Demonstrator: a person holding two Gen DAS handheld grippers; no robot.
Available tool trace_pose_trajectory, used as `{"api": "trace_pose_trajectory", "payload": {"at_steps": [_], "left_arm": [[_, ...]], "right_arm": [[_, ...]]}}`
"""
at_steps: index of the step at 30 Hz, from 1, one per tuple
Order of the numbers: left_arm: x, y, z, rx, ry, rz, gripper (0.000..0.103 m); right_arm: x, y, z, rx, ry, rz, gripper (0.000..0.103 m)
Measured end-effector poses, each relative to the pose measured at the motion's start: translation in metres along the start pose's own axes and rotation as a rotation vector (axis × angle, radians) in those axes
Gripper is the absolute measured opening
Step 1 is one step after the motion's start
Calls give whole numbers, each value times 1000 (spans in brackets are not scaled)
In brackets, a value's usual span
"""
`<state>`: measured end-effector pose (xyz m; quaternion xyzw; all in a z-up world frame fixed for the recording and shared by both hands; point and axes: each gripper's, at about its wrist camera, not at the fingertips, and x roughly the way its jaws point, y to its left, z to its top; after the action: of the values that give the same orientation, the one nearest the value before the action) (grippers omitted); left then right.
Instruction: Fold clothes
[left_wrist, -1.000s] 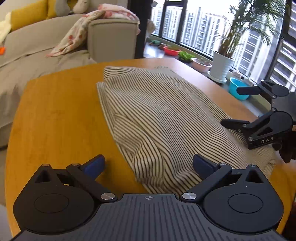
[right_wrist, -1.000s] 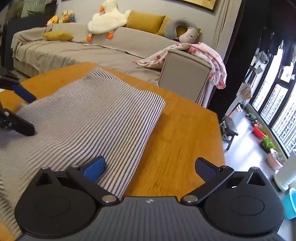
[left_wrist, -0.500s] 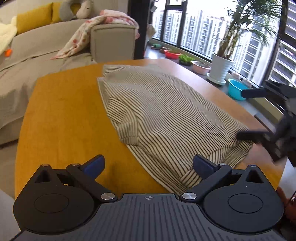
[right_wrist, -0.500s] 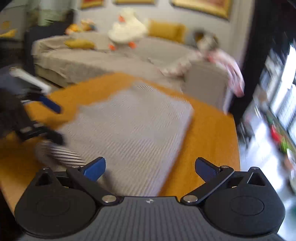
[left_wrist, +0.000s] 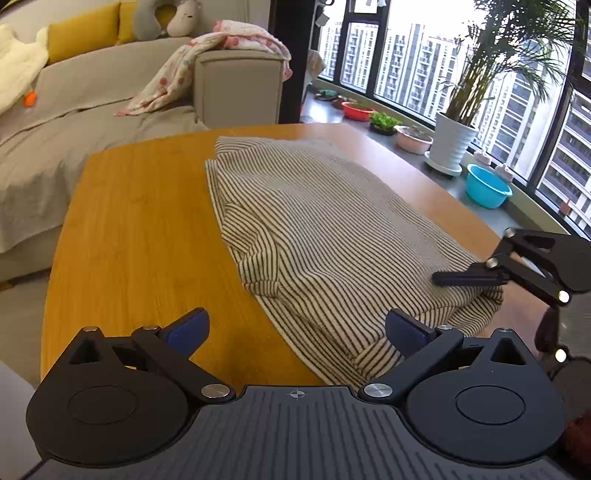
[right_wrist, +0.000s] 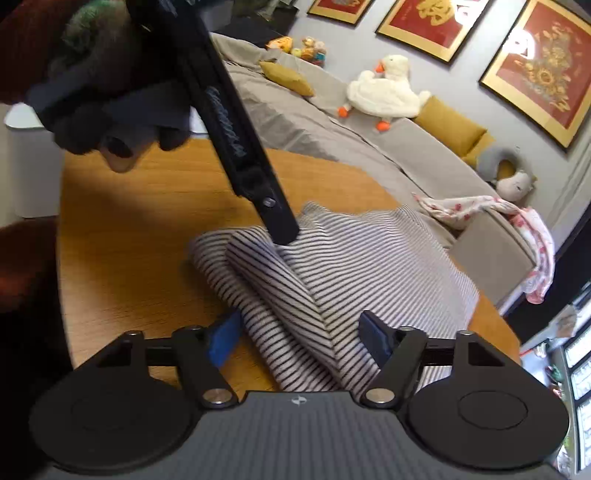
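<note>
A black-and-white striped garment (left_wrist: 332, 229) lies folded on the wooden table (left_wrist: 140, 221). My left gripper (left_wrist: 295, 328) is open over the garment's near edge, with nothing pinched. In the right wrist view the left gripper appears as a dark bar (right_wrist: 255, 177) whose tip rests at the cloth. My right gripper (right_wrist: 299, 336) straddles a thick fold of the garment (right_wrist: 295, 295). Its jaws are closing, with the fold between the blue pads (right_wrist: 221, 338). From the left wrist view one of its fingers (left_wrist: 465, 277) lies on the garment's right corner.
A grey sofa (left_wrist: 110, 92) with a patterned blanket (left_wrist: 207, 59) stands beyond the table. Along the window are a potted plant (left_wrist: 450, 147) and a blue basin (left_wrist: 487, 188). A person's gloved hand (right_wrist: 96, 110) holds the left gripper. Bare wood (right_wrist: 140, 229) lies left of the garment.
My right gripper has rolled and swung to the garment's corner, and its jaws have narrowed around the fold. The left gripper has drawn back a little and stays open.
</note>
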<state>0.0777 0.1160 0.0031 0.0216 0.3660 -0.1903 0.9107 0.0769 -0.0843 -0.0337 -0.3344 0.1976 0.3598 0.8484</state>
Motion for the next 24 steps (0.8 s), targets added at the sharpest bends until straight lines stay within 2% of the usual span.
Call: {"api": "trace_pose_trajectory", "payload": {"at_steps": [7, 11, 14, 18, 19, 21, 23, 24], "left_arm": [[-20, -9, -11, 128, -34, -85, 103], [-17, -21, -22, 218, -6, -110, 103], [0, -32, -28, 284, 36, -98, 103], [27, -44, -27, 335, 50, 24, 103], [29, -44, -24, 323, 34, 40, 103], [29, -41, -16, 270, 8, 62, 103], [25, -33, -7, 195, -11, 32, 103], [22, -29, -3, 152, -18, 14, 103]], "right_arm": [[16, -72, -7, 491, 46, 147, 55], [23, -93, -13, 631, 47, 214, 55], [28, -96, -15, 637, 43, 211, 55], [26, -82, -14, 567, 35, 172, 55], [25, -76, -10, 517, 35, 149, 55], [19, -62, -4, 404, 30, 96, 62], [10, -49, -5, 302, 19, 32, 80], [8, -45, -6, 256, 15, -3, 81]]}}
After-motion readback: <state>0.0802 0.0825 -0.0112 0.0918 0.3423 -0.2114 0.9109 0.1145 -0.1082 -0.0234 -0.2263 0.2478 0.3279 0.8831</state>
